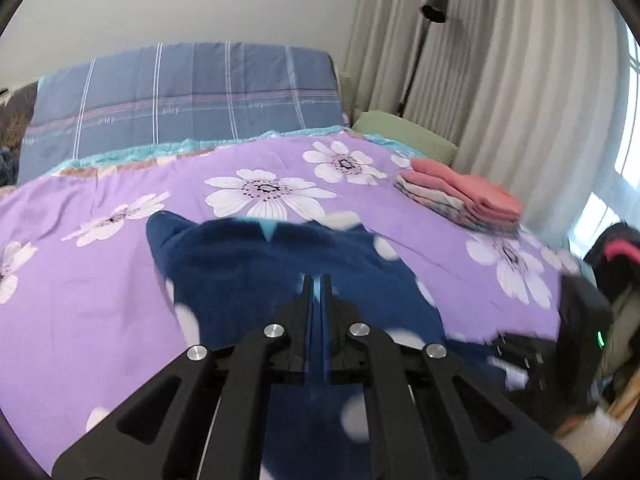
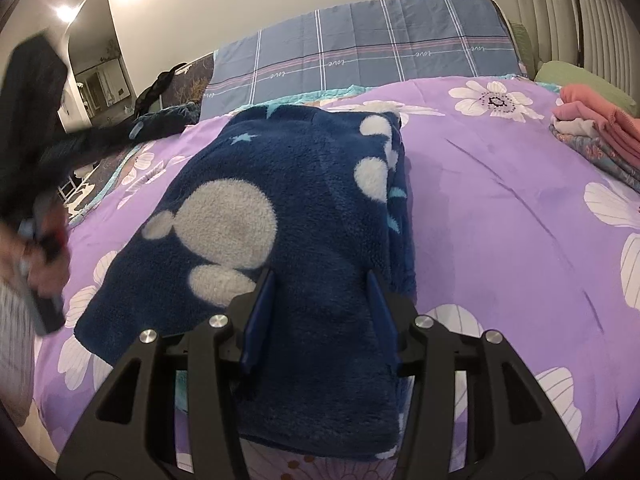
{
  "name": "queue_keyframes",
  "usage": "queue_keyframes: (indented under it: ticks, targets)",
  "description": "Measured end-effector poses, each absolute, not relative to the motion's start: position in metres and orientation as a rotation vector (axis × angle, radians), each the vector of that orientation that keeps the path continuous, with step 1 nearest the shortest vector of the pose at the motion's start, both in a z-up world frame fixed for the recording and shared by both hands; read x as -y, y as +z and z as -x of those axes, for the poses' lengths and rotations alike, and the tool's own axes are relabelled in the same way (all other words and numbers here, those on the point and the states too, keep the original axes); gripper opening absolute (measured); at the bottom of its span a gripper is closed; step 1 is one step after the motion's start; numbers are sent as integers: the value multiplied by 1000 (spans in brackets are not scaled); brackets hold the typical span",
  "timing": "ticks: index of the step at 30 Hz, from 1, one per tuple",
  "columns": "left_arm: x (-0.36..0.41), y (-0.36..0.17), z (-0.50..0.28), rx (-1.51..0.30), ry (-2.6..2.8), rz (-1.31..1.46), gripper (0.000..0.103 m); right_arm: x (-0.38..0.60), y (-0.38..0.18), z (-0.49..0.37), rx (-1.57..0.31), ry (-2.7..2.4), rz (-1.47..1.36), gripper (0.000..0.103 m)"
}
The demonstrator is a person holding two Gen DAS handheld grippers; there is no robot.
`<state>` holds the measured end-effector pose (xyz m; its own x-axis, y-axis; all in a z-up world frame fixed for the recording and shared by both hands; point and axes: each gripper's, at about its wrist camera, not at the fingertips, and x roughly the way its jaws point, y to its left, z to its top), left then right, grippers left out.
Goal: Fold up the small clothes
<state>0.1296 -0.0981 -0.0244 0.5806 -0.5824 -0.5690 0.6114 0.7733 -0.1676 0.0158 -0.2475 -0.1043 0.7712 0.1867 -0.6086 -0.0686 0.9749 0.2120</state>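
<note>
A dark blue fleece garment (image 2: 288, 200) with white blobs and pale blue stars lies folded on the purple flowered bedspread (image 2: 500, 220). My right gripper (image 2: 320, 276) is open, its blue fingers (image 2: 260, 312) astride the garment's near end. My left gripper (image 1: 317, 280) has its fingers closed together over the same garment (image 1: 280, 264), with a thin blue strip showing between them; whether they pinch fabric is unclear. In the right wrist view the left gripper and hand (image 2: 40, 240) show blurred at the left edge.
A stack of folded clothes, pink on top (image 1: 468, 196), sits at the bed's right side; it also shows in the right wrist view (image 2: 596, 132). A blue plaid pillow (image 1: 184, 100) lies at the head. Curtains (image 1: 500, 80) and a black lamp (image 1: 434, 8) stand right.
</note>
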Motion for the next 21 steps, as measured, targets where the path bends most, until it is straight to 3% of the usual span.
queue_keyframes:
  ticks: [2,4,11,15,19,21]
  targets:
    - [121,-63,-160,-776,-623,-179,5,247,-104,-15,-677,139,-182,48]
    - [132,-95,-167,-770,-630,-252,4,246,-105,-15,-674,142,-182,48]
    - [125,-67,-166,-764,-657,-212,4,244,-106,-17,-674,132,-179,48]
    - [113,-40,-183,-649,-598,-172,6,245,-107,-16,-670,136,-188,48]
    - [120,-91,-235,-808,-487,-218,7,246,-106,-16,-667,138,-190,48]
    - [123,-101,-233,-771,-476,-197,6,247,-105,-17,-662,135,-200,48]
